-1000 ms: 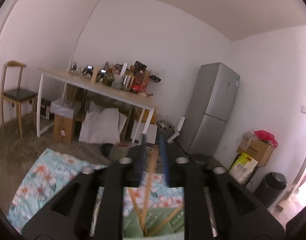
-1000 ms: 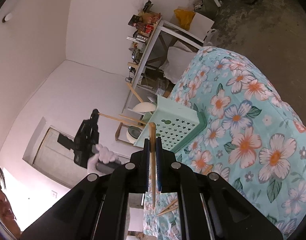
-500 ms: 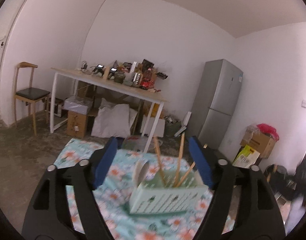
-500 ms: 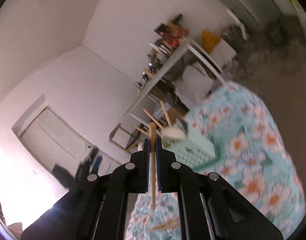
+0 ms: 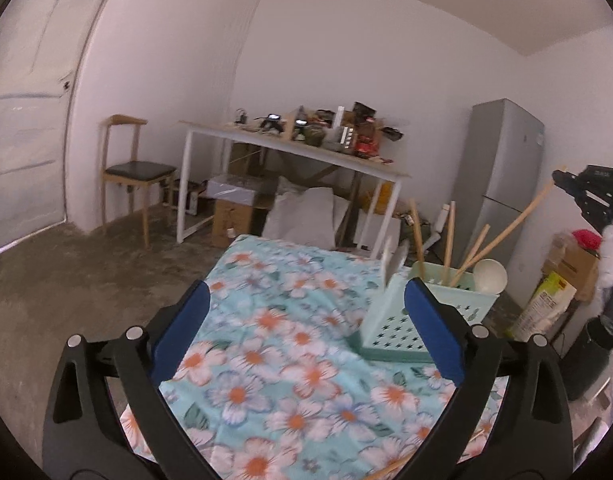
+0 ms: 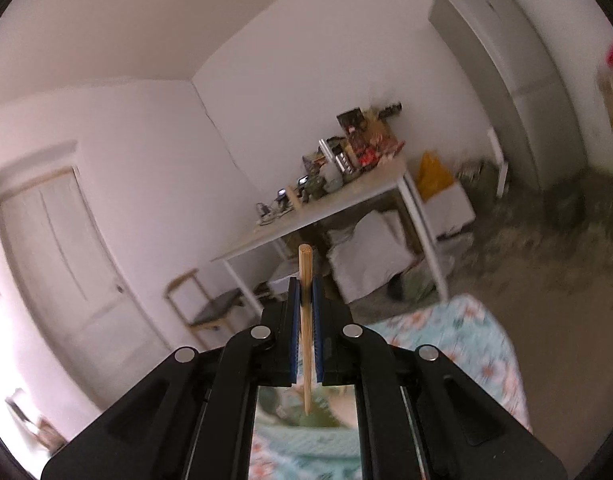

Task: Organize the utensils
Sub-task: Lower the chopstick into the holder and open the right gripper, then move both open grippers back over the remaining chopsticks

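While the right gripper (image 6: 305,300) pinches a single wooden chopstick (image 6: 305,276) upright between narrow pads, the mint utensil basket (image 5: 418,312) sits just beyond the left gripper (image 5: 306,320), whose jaws have just been opening wide and hold nothing. If the stick pivots in that thin pinch, it could miss the basket or knock the chopsticks leaning there, tipping it onto the floral cloth (image 5: 274,344).

No writing can be read anywhere: the bag (image 5: 546,300) right of the fridge (image 5: 494,176) bears print (too blurred to make out), as do the packets on the table (image 5: 294,148).
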The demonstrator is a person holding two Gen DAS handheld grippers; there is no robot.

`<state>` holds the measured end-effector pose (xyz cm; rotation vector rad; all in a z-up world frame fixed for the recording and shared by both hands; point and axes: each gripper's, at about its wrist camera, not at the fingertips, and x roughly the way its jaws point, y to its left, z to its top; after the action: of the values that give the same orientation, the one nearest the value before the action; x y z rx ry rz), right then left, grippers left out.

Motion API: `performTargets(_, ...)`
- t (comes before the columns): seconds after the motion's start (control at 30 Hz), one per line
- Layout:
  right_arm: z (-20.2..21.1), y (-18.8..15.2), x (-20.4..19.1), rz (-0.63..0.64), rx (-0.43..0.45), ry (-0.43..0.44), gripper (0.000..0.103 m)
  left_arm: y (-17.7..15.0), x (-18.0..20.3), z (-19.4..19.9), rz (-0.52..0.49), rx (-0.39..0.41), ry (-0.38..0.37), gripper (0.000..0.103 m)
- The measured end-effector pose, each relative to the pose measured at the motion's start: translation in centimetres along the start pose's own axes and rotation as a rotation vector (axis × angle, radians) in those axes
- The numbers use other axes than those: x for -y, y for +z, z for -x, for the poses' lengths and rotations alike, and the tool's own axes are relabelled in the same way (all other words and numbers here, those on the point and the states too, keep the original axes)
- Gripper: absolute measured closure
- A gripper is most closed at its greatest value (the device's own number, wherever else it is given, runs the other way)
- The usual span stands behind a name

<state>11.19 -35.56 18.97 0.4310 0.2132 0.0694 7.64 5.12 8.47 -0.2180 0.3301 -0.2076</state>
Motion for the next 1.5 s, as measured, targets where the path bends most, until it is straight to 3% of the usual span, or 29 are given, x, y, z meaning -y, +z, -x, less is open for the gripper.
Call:
performTargets(0.23,-4.7,-2.4,-3.1,0.155,-0.059,-0.068,0.097,-0.1,-1.7,0.8,0.033,-0.004,0.014,0.009)
performTargets(0.43,-8.0,-5.3,-3.2,0.183,-0.216,-0.094,0.095,-0.2,-1.9,0.6,0.041,-0.025,0.006,0.009)
performTargets(0.5,-7.5,-4.9,-2.8,0.165,-0.207,-0.102,0.085,-0.3,-2.0,0.5,0.045,-0.029,0.001,0.009)
performTargets(0.53,-7.1,-4.6,-2.8,0.150,-0.192,-0.100,0.070,-0.3,-2.0,0.4,0.046,-0.030,0.000,0.009)
performTargets(0.57,-6.5,-4.1,-2.6,0.135,-0.168,-0.097,0.064,-0.3,-2.0,0.2,0.047,-0.030,0.000,0.009)
performTargets(0.83,-1.3,-1.6,-1.4,0.079,-0.069,-0.086,0.057,-0.6,-1.7,-0.5,0.059,-0.047,-0.009,0.009)
performTargets(0.97,1.6,-2.5,-0.3,0.036,-0.080,-0.081,0.054,-0.6,-1.5,-0.9,0.056,-0.058,-0.013,0.009)
performTargets(1.1,3.4,-5.7,1.6,-0.035,-0.194,-0.065,0.054,-0.7,-1.4,-1.2,0.045,-0.073,-0.003,0.009)
performTargets(1.37,4.0,-18.8,7.1,-0.427,-0.627,-0.024,0.054,-1.8,-0.2,-3.0,-0.030,-0.152,0.048,0.009)
performTargets(1.5,4.0,-23.2,7.9,-0.596,-0.712,-0.018,0.054,-2.8,1.2,-4.4,-0.138,-0.232,0.107,0.009)
